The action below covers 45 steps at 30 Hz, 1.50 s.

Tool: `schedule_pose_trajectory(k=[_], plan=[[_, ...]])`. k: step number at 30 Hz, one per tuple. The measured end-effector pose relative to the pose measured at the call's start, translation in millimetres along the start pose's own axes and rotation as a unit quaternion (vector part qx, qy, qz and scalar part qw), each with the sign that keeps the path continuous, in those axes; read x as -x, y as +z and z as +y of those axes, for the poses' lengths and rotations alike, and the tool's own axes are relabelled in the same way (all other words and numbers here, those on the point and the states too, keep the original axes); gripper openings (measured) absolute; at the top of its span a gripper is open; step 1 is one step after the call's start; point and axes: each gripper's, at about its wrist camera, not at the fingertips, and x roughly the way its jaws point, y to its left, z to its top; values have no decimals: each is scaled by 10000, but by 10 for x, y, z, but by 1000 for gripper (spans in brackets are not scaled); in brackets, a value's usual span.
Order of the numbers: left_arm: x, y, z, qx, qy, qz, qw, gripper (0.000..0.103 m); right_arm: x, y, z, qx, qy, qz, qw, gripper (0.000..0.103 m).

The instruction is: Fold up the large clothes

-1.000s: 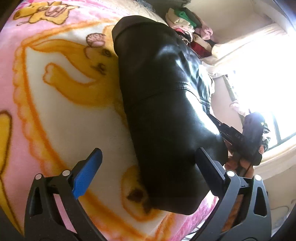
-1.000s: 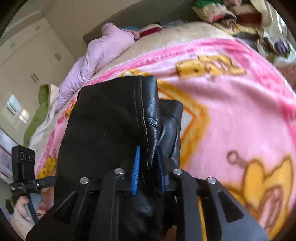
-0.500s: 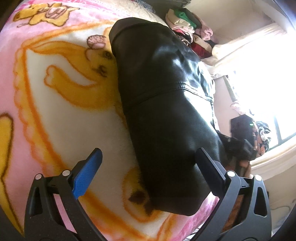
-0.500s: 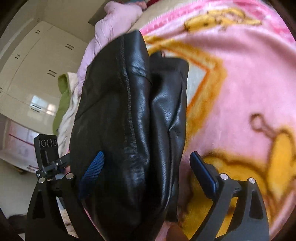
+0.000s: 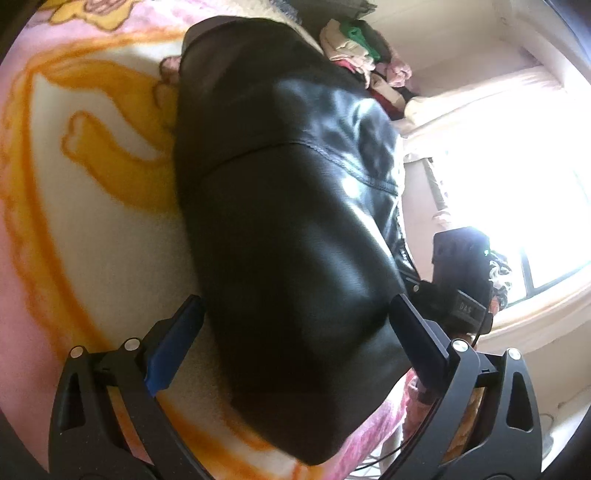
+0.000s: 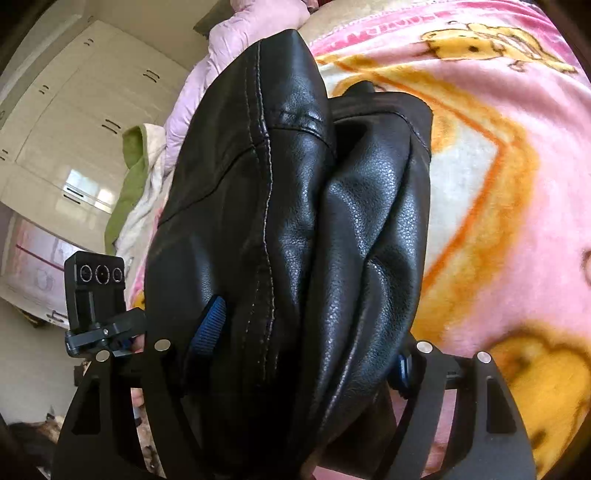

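Folded black leather jacket (image 5: 288,206) on a pink cartoon blanket (image 6: 517,155), white wardrobe (image 6: 74,122) behind, bright window (image 5: 524,192), clothes pile (image 5: 362,51), left claw (image 5: 295,332) spread apart, right claw (image 6: 306,343) narrowing, perhaps touching the jacket.

Glossy grained leather jacket (image 6: 295,206), fuzzy fleece blanket (image 6: 517,147)

Bed (image 6: 347,33) covered by pink cartoon-print blanket (image 6: 517,155). Folded black leather jacket (image 6: 295,221) lies on blanket. Pale pink puffer garment (image 6: 236,37) at far end.
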Motion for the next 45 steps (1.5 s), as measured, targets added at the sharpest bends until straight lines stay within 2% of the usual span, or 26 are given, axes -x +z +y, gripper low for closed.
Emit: schedule_pose_trajectory(k=[7, 14, 18, 24, 26, 31, 36, 40, 43, 45], plan=[[189, 183, 13, -138, 545, -180, 9983, 94, -266, -33, 266, -115, 161, -257, 9995, 74], [333, 509, 210, -182, 1046, -294, 9939, 94, -537, -13, 549, -310, -36, -773, 9965, 74], [378, 547, 216, -454, 1176, -277, 9916, 94, -525, -107, 527, -308, -289, -884, 9952, 83], [577, 456, 93, -1051, 1698, -469, 9787, 94, -440, -115, 605, -171, -681, -1001, 9925, 90], [621, 445, 54, -1168, 1886, -529, 9736, 94, -338, -107, 687, 17, -975, -1144, 9886, 92], [726, 354, -37, -1456, 2224, -638, 9619, 94, -39, -262, 941, 688, -1772, -1666, 9675, 96], [749, 245, -103, -1602, 2293, -658, 9578, 94, 152, -464, 1107, 991, -2066, -2035, 9519, 96], [681, 189, -79, -1578, 2280, -577, 9591, 94, 155, -503, 1132, 952, -2213, -2068, 9483, 96], [612, 148, -3, -1422, 2187, -510, 9640, 94, 144, -575, 1096, 881, -2217, -1970, 9510, 88], [571, 106, 31, -1311, 2143, -471, 9668, 94, 110, -596, 1052, 793, -2081, -1831, 9576, 72]])
